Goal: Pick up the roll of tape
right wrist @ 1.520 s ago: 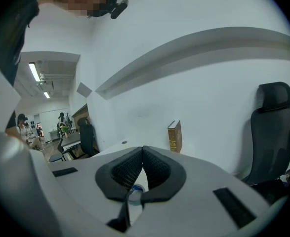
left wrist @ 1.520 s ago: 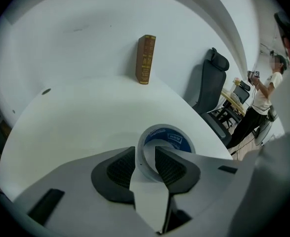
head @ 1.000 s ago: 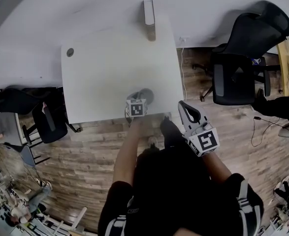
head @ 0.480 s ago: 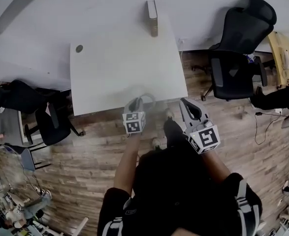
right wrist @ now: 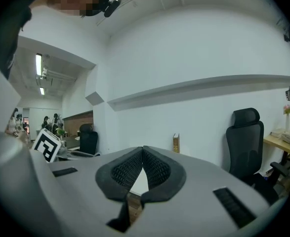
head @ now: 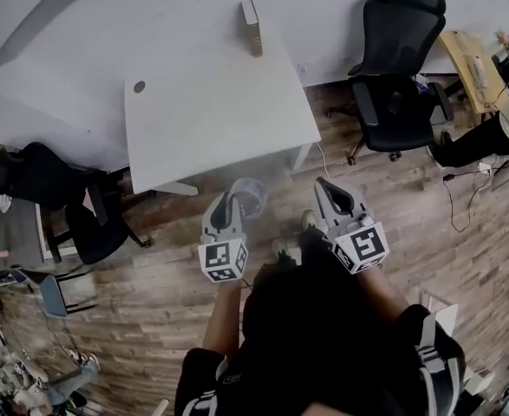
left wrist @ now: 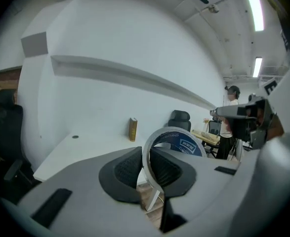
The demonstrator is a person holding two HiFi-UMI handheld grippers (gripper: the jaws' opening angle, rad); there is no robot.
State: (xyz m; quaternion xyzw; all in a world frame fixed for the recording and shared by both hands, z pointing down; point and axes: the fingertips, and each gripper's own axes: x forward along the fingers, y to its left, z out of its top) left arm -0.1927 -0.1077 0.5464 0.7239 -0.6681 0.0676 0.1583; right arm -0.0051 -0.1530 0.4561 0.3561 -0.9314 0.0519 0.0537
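The roll of tape is a grey ring with a blue printed core. It stands on edge between the pads of my left gripper, which is shut on its rim and holds it in the air over the wooden floor, just in front of the white table. In the left gripper view the roll of tape rises out of the left gripper. My right gripper hovers level to the right, clear of the table. In its own view the right gripper is shut with nothing between its pads.
A brown book stands upright at the table's far edge, and a small round grommet sits at its far left. A black office chair is to the right and another chair to the left. A person sits at a desk on the far right.
My left gripper rose from the table's near edge and drew back with the tape in it. The right gripper also pulled back a little from the table.
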